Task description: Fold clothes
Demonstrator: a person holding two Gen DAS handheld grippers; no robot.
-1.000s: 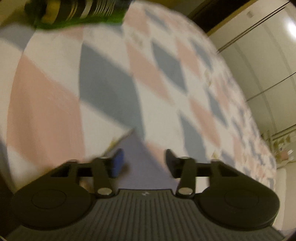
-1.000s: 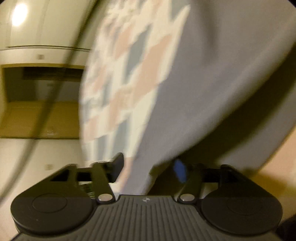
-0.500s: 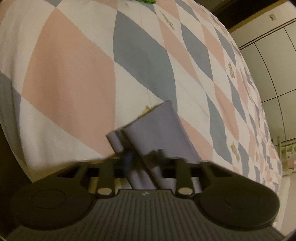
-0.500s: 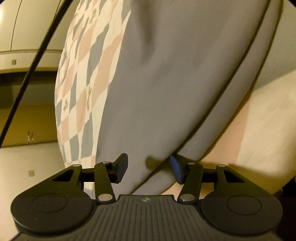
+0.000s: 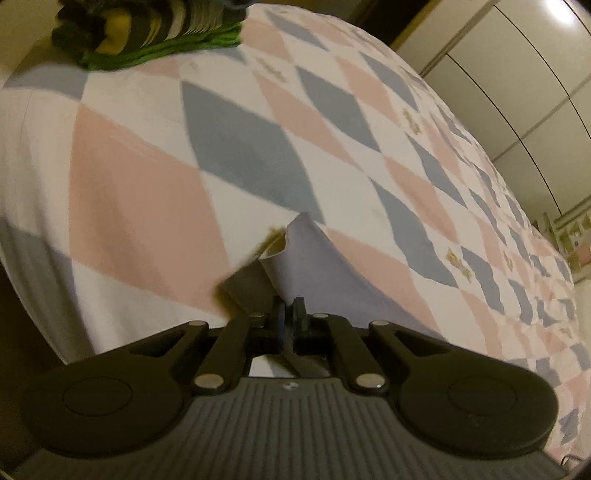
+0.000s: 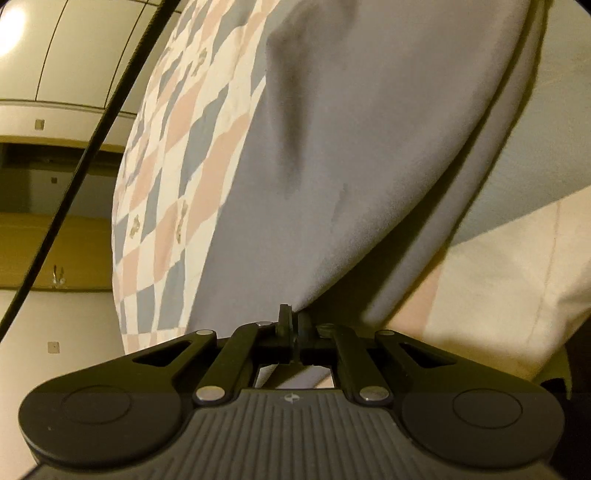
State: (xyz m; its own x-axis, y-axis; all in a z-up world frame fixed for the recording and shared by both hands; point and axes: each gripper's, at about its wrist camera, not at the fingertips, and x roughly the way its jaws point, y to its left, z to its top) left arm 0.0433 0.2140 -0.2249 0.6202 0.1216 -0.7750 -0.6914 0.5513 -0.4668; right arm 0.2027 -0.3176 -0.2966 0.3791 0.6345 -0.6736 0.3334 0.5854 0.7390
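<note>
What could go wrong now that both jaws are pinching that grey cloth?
The left gripper holds only a narrow end of the grey garment, so it might slip free when lifted. The right gripper grips near an edge too; uneven pulling could wrinkle the fold or drag the checked bedspread.

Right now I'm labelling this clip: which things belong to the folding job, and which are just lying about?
In the job:
grey garment
left gripper, shut on it
right gripper, shut on it

Lying about:
stacked clothes
diamond-pattern bedspread
wardrobe doors
black cable
</note>
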